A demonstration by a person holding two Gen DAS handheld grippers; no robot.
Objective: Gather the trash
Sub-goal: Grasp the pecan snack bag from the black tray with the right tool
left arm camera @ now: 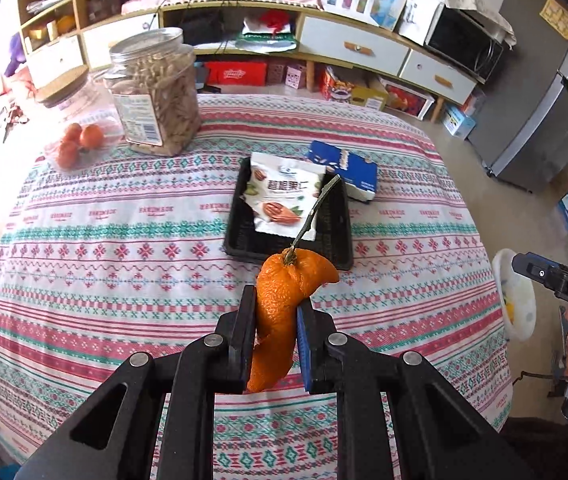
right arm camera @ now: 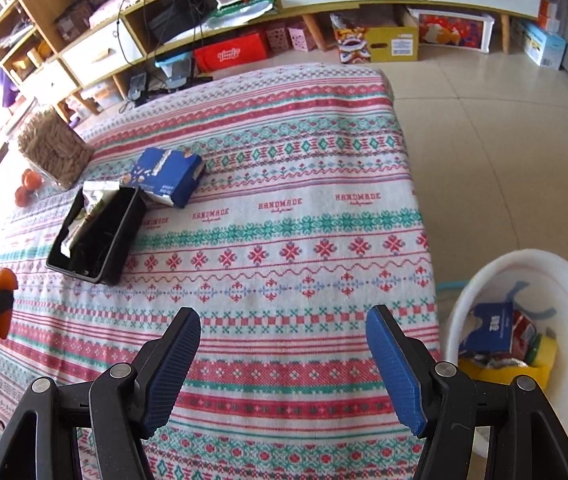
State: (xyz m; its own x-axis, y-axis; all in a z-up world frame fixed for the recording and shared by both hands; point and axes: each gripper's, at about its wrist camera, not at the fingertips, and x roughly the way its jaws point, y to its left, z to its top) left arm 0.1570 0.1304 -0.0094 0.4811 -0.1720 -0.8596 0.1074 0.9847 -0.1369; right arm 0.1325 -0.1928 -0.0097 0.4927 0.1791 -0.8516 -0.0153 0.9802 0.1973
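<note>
Clamped tight on a strip of orange peel (left arm camera: pixel 284 304) at the left gripper (left arm camera: pixel 274 320), the peel standing upright between the two pads, curled tip and a thin green stem (left arm camera: pixel 316 208) poking up past the fingertips, lifted clear above the patterned tablecloth (left arm camera: pixel 124 264). Spread wide apart and holding nothing at the right gripper (right arm camera: pixel 282 344), blue ribbed pads (right arm camera: pixel 172 364) facing each other over the near edge of the table. Straight ahead of the held peel, a black tray (left arm camera: pixel 240 236) with a white nut packet (left arm camera: pixel 284 196) lying inside it. Just beyond and touching the tray's far right corner, a crumpled blue carton (left arm camera: pixel 348 168) on the cloth. Farther back on the left, a clear plastic jar (left arm camera: pixel 156 92) full of pale nuts, label toward the camera, and beside it a few small oranges (left arm camera: pixel 80 140) in a transparent bag. Off the table's right side, down on the tiled floor, a white bin (right arm camera: pixel 524 336) already containing a blue carton piece, a yellow wrapper and other scraps. From the right wrist view, same peel visible at far left, gripped in the other tool. Behind the table, a low cabinet (left arm camera: pixel 356 48) with white drawers and cluttered shelves.
</note>
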